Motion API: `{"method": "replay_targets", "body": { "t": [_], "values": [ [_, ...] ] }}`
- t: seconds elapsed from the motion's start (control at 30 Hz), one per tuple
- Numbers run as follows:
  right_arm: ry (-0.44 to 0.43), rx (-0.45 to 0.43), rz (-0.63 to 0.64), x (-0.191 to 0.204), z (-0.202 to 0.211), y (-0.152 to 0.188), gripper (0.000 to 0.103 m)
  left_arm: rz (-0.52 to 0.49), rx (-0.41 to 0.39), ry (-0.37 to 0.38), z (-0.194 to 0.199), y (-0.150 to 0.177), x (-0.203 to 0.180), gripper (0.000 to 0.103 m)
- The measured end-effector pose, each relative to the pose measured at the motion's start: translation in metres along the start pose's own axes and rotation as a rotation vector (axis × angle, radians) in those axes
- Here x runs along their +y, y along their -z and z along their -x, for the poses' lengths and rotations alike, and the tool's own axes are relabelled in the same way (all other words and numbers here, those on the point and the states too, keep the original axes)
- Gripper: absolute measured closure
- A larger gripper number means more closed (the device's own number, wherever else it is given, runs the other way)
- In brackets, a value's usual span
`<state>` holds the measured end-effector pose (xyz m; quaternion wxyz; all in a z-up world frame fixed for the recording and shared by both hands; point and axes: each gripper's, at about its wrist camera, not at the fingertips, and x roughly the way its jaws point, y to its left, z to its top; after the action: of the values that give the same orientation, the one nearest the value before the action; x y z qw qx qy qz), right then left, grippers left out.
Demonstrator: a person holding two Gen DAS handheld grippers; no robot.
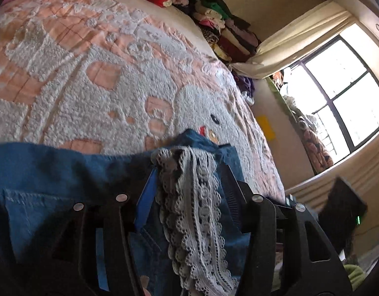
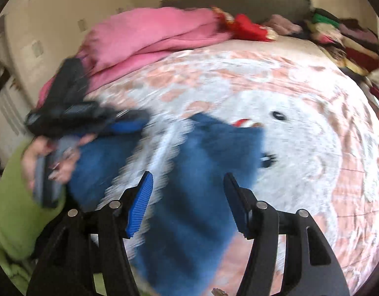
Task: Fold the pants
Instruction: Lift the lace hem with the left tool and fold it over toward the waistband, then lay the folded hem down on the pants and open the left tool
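Note:
Blue denim pants (image 1: 54, 172) with a white lace strip (image 1: 192, 209) lie on the bed. My left gripper (image 1: 189, 172) is shut on the pants, with denim and lace bunched between its fingers and lifted off the bed. In the right wrist view the pants (image 2: 201, 172) hang blurred below and ahead of my right gripper (image 2: 188, 185), which is open and empty above them. The left gripper (image 2: 91, 118) shows there at the left, held by a hand in a green sleeve.
The bed has a fluffy pink and white blanket (image 1: 115, 74). A pink quilt (image 2: 145, 39) lies at the head. Piles of clothes (image 1: 221, 24) line the far side. A window (image 1: 344, 86) and a curtain are to the right.

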<state>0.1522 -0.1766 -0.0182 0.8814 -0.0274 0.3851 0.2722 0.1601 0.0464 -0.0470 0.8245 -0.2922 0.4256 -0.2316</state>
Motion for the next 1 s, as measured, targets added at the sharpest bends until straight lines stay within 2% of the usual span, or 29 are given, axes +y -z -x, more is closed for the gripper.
{"method": "replay_targets", "body": {
  "t": [0.13,0.27,0.3,0.33,0.43,0.47,0.5,0.53,0.57,0.67,0.77,0.8,0.87,1.0],
  "values": [
    [0.035,0.029,-0.048,-0.035,-0.020,-0.014,0.043,0.034,0.048,-0.019,-0.014,0.005,0.001,0.052],
    [0.034,0.060,-0.130,-0.065,-0.049,-0.022,0.042,0.049,0.053,-0.048,-0.023,0.004,0.002,0.053],
    [0.012,0.070,-0.161,-0.074,-0.057,-0.025,0.042,0.053,0.053,-0.058,-0.025,0.004,0.002,0.062],
    [-0.006,0.075,-0.177,-0.076,-0.060,-0.023,0.041,0.060,0.057,-0.081,-0.028,0.003,0.002,0.083],
    [-0.087,0.106,-0.216,-0.090,-0.079,-0.026,0.036,0.062,0.062,-0.095,-0.033,0.000,-0.002,0.092],
    [-0.102,0.105,-0.216,-0.091,-0.078,-0.025,0.040,0.040,0.058,-0.099,-0.032,-0.001,-0.007,0.094],
    [-0.113,0.104,-0.212,-0.091,-0.077,-0.026,0.065,0.017,0.052,-0.105,-0.030,-0.002,-0.013,0.095],
    [-0.125,0.102,-0.209,-0.090,-0.074,-0.028,0.083,-0.007,0.043,-0.109,-0.027,-0.004,-0.020,0.095],
    [-0.134,0.090,-0.205,-0.089,-0.069,-0.030,0.084,-0.032,0.033,-0.113,-0.023,-0.006,-0.027,0.095],
    [-0.095,0.041,-0.193,-0.089,-0.059,-0.033,0.084,-0.093,0.023,-0.176,-0.021,-0.008,-0.035,0.095],
    [-0.010,0.079,-0.149,-0.084,-0.071,-0.032,0.081,-0.114,0.066,-0.261,-0.036,-0.008,-0.028,0.092],
    [0.025,0.095,-0.124,-0.080,-0.076,-0.030,0.078,-0.110,0.078,-0.266,-0.039,-0.006,-0.024,0.092],
    [0.042,0.092,-0.109,-0.078,-0.078,-0.027,0.075,-0.096,0.085,-0.249,-0.037,-0.005,-0.018,0.091],
    [0.106,0.078,-0.092,-0.074,-0.069,-0.028,0.049,-0.100,0.084,-0.230,-0.023,-0.004,-0.017,0.084]
  ]
}}
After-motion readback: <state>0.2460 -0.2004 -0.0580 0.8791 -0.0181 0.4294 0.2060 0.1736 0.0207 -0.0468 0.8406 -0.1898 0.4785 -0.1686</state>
